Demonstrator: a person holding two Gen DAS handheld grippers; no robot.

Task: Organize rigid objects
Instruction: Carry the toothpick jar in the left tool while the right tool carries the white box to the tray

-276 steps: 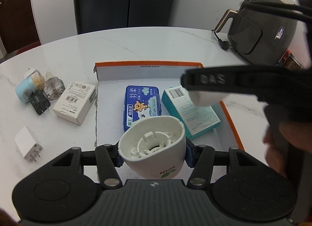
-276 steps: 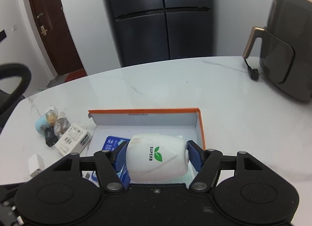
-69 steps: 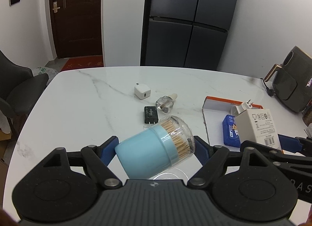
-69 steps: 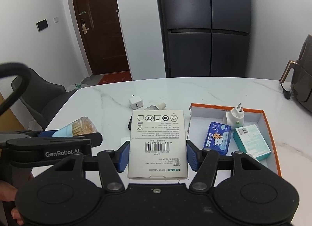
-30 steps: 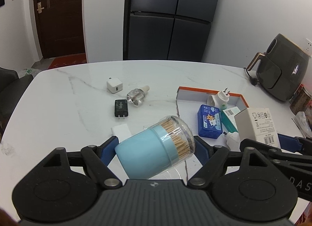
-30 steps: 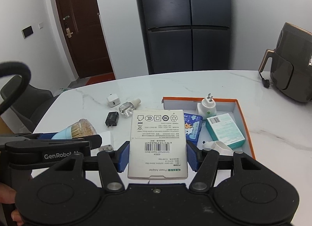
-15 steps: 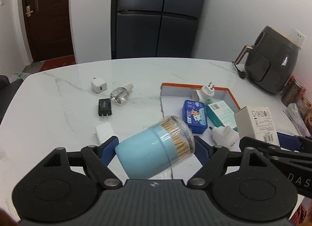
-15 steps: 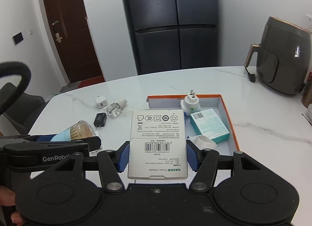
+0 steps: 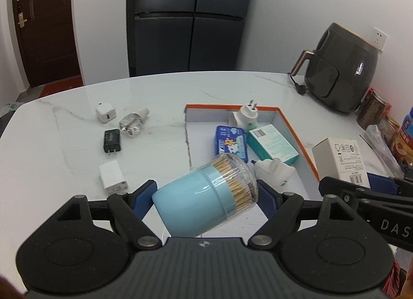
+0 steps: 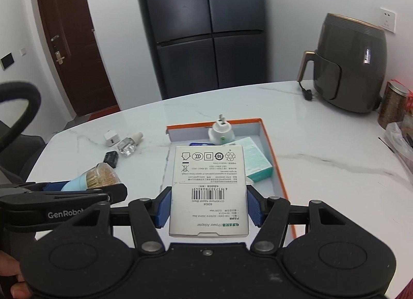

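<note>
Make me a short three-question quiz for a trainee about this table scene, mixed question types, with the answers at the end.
1. True or false: the left gripper holds a blue toothpick jar.
2. What does the right gripper hold? A) black charger B) white adapter box C) glass bottle
3. Fill in: the orange-edged tray holds two white plugs, a teal box and a blue ____.

Key: 1 true; 2 B; 3 tin.

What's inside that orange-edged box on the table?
In the orange-edged box: two white plug adapters, a blue tin and a teal carton. The toothpick jar hides its near corner.
</note>
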